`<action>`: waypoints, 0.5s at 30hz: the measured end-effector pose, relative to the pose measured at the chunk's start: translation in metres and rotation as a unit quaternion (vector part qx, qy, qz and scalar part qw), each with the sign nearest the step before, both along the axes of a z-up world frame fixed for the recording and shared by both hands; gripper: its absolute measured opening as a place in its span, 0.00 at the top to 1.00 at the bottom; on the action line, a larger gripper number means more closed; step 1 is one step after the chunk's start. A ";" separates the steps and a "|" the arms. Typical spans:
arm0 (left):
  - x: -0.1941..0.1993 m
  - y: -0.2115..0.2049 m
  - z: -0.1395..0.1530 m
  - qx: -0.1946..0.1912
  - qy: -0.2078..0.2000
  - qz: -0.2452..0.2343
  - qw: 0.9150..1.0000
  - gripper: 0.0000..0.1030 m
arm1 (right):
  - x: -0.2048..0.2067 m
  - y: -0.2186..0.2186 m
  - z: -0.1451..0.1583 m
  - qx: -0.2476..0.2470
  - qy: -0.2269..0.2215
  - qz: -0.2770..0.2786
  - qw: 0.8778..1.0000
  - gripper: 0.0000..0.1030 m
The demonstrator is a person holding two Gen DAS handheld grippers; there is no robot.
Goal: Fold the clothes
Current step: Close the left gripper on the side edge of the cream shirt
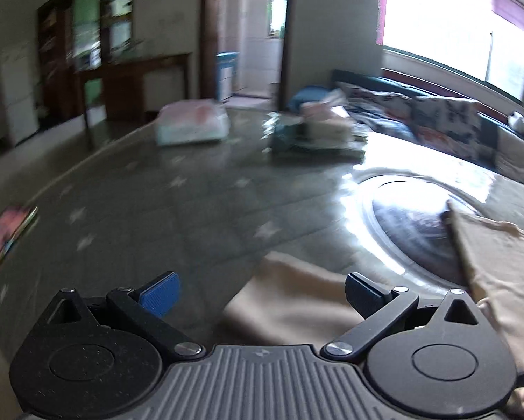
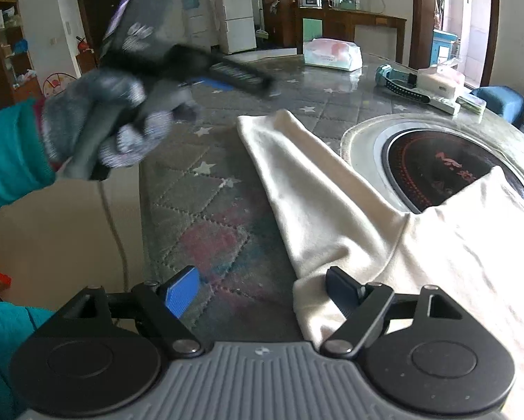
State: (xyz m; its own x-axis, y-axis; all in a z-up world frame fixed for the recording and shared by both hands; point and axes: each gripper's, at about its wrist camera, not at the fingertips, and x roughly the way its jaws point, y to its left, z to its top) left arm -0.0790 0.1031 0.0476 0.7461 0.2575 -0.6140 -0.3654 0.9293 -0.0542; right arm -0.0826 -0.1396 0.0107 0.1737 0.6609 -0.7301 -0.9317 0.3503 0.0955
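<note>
A cream garment (image 2: 332, 196) lies on the table with one long sleeve stretched toward the far side. My right gripper (image 2: 265, 290) is open and empty, its right finger over the sleeve's near edge. In the left wrist view the garment (image 1: 297, 294) lies just ahead of my left gripper (image 1: 262, 294), which is open and empty above the table. The left gripper (image 2: 206, 70) also shows in the right wrist view, blurred, held in a gloved hand above the table's left side.
A grey star-patterned mat (image 2: 199, 189) covers the table. A round induction hob (image 2: 447, 168) sits in it, partly under the garment. A tissue pack (image 2: 332, 54), a blue watch (image 2: 398, 80) and boxes stand at the far edge. A sofa (image 1: 437, 122) is beyond.
</note>
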 end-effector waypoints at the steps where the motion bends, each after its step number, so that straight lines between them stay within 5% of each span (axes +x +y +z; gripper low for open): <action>1: -0.004 0.003 -0.003 -0.001 0.002 0.007 1.000 0.03 | 0.001 0.001 0.001 -0.002 -0.002 -0.001 1.000 0.21; 9: 0.000 0.008 -0.016 -0.031 0.013 0.002 0.999 0.32 | 0.010 -0.013 0.014 -0.014 -0.033 -0.033 0.999 0.21; 11: 0.004 0.008 -0.017 -0.033 0.013 -0.006 0.999 0.57 | 0.011 -0.021 0.018 -0.016 -0.036 -0.047 0.998 0.21; 15: 0.007 0.007 -0.019 -0.015 0.010 -0.004 1.000 0.88 | 0.014 -0.039 0.020 -0.029 -0.038 -0.082 0.995 0.21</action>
